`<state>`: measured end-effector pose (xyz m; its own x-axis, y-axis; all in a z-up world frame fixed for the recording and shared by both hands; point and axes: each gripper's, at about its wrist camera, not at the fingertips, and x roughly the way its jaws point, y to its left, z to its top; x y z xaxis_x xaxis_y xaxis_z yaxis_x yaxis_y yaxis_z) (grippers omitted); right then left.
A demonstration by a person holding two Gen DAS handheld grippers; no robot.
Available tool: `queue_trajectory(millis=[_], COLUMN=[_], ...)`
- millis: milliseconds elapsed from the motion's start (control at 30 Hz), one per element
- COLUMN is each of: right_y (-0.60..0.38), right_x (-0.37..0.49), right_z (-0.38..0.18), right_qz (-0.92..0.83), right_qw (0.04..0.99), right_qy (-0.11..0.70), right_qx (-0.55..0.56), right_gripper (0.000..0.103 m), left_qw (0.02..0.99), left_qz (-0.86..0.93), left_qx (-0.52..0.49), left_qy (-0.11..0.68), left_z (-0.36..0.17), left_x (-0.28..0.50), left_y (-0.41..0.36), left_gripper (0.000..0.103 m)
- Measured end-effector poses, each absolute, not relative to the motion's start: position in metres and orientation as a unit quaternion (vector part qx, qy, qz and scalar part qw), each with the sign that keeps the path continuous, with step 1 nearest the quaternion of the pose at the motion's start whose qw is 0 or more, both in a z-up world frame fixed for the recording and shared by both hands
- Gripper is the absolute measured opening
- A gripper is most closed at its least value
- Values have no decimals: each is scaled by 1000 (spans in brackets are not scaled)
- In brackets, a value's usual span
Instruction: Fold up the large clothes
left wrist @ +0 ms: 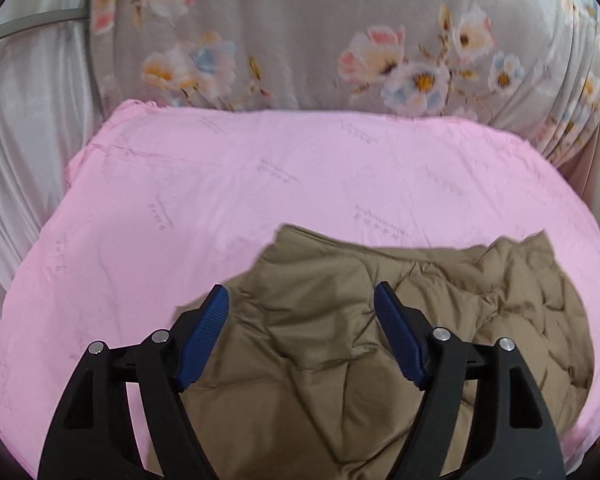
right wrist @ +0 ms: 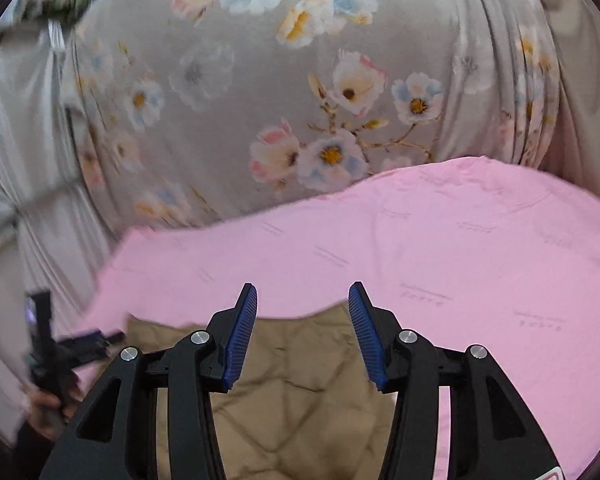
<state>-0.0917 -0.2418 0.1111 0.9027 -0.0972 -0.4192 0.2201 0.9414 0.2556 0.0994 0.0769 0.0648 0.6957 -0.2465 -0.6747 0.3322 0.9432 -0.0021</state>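
Observation:
A tan quilted jacket point(left wrist: 332, 340) lies bunched on a pink sheet point(left wrist: 220, 184). In the left wrist view my left gripper point(left wrist: 302, 300) hovers over the jacket's near part, open, its blue pads point(left wrist: 204, 336) wide apart with nothing between them. The right wrist view shows the same jacket point(right wrist: 300, 360) under my right gripper point(right wrist: 302, 296), which is open too, pads point(right wrist: 242, 336) clear of the cloth. The left gripper point(right wrist: 112, 336) shows blurred at that view's left edge, held by a hand point(right wrist: 46, 408).
A grey floral quilt point(left wrist: 320, 32) rises behind the pink sheet as a soft wall, also the floral quilt point(right wrist: 260, 100) in the right wrist view. Pale satin fabric point(left wrist: 24, 120) hangs at the left. The pink sheet point(right wrist: 480, 260) spreads bare to the right of the jacket.

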Motion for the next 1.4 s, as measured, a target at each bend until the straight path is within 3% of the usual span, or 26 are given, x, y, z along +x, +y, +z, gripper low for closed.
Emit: queue_trajectory(millis=[100,133,267,633,1400], right_y=[-208,-203,-200,-249,-258], right_x=[-49,-37,14,74,78], right_z=[86,77,46,-33,-56], right_qz=[-119,-122,-102,-124,-113], right_qw=[957,954,941,899,903], right_qy=[261,273,324,408,390], right_qx=[39,20,2,99,137], right_gripper=[38,30,13,6,5], left_qw=[911,910,908,896,902], left_qz=[-151,-146,-111,-81,-75], left_qx=[79,85,84,4,-14], left_qy=[376,379,395,436,425], left_z=[50,48,36,-15,-36], left_x=[113,118,145,181,186], left_y=[59,55,57,96,95], left_gripper=[69,69,65,67,78])
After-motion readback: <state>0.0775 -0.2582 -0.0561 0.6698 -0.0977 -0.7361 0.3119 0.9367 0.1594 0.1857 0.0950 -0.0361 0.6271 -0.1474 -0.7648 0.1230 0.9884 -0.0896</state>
